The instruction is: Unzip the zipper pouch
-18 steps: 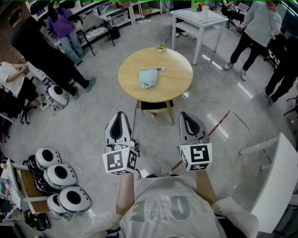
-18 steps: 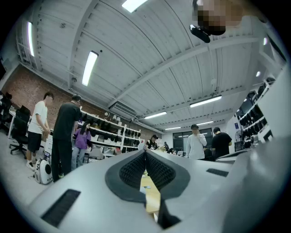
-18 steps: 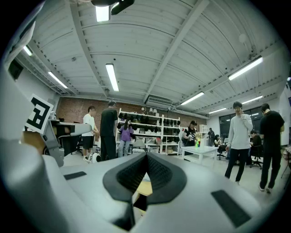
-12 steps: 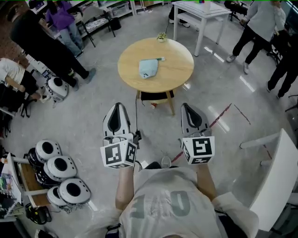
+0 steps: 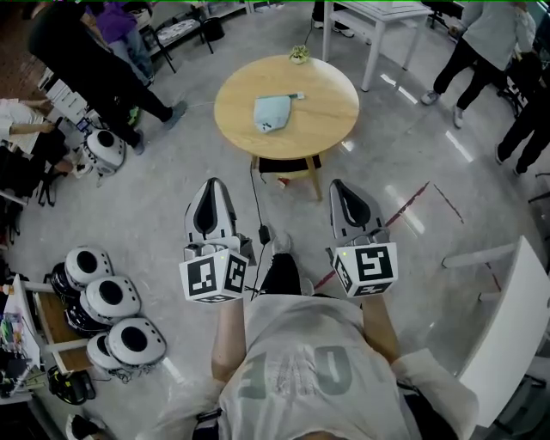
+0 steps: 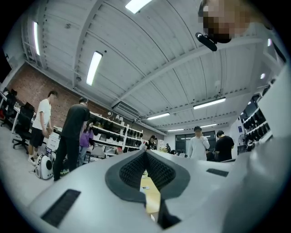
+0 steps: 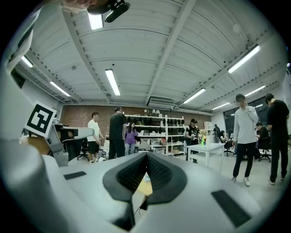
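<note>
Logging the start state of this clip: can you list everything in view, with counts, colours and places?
zipper pouch: one, light blue, lying on the round table
round table: one, light wood, ahead of the person
potted plant: one, small, green, at the table's far edge
white table: one, beyond the round table
domed units: at least four, white with dark centres, on the floor at left
bystanders: several, around the room's edges
red line: one, on the grey floor right of the round table
shirt: one, grey, the person's own
left tongs: white and black, shut, empty, short of the table
right tongs: same, shut, empty
</note>
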Motion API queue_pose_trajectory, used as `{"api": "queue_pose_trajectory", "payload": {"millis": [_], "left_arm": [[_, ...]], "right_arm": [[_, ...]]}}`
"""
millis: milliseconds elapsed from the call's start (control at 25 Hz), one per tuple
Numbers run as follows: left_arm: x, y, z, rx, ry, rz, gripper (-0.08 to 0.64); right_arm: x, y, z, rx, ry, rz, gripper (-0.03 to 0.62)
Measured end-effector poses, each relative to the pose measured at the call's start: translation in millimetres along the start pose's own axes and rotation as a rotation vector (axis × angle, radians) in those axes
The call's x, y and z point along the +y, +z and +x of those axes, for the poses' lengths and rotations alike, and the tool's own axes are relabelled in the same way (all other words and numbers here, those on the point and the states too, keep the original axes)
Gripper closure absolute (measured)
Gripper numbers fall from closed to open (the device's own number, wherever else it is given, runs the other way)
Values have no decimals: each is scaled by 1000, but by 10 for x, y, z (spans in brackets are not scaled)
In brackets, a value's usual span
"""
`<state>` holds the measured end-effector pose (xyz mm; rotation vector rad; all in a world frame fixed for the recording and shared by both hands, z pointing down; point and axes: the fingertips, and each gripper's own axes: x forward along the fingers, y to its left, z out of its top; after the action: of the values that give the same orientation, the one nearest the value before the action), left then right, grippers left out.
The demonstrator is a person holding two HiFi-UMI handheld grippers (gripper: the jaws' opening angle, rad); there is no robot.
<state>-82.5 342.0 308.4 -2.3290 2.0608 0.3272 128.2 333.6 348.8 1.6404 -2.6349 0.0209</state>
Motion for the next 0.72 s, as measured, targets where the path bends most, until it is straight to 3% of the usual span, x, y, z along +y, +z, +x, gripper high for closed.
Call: {"api": "queue_pose_trajectory", "payload": {"millis": [280,720], "left_arm": [[49,-82,315,15,-9,-20,531],[261,-267,1409,16,-34,-108,531]], "right_arm": [[-77,-84,276,32,14,-4,563],[-502,5,1149,52,-28,-55,563]]}}
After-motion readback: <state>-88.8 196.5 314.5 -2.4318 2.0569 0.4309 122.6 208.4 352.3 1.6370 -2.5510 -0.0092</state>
